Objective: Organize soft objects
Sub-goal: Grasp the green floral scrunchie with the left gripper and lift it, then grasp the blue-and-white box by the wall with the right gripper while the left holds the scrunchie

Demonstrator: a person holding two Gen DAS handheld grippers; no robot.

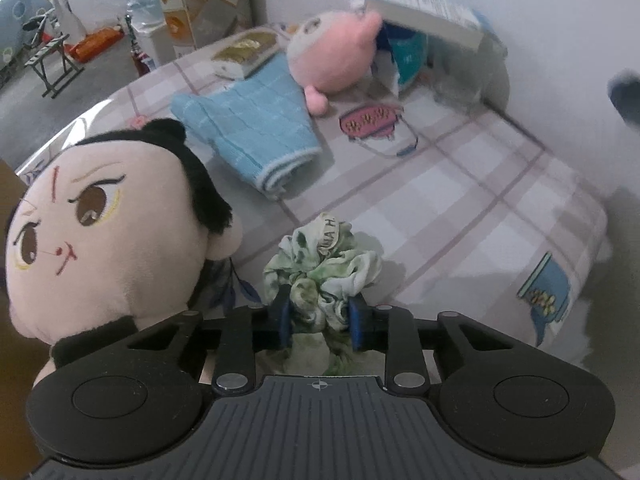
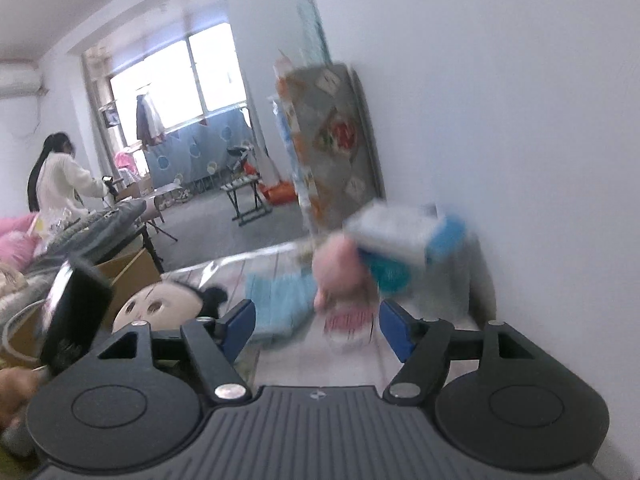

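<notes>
The crumpled green cloth (image 1: 320,276) is squeezed by the left gripper (image 1: 320,316), its bottom hidden. The right gripper (image 2: 316,330) is held open and empty; the view is blurred.

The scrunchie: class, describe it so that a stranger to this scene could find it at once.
Start at the checked tablecloth. At its near edge, beside the big-headed doll, the left tongs pinch the scrunchie. It alone is crumpled green-and-white fabric; the towel is blue, the plush pink.

Right view smeared — pink plush (image 2: 340,264) (beside box (image 2: 400,240)) blurred, towel (image 2: 276,300) too.
</notes>
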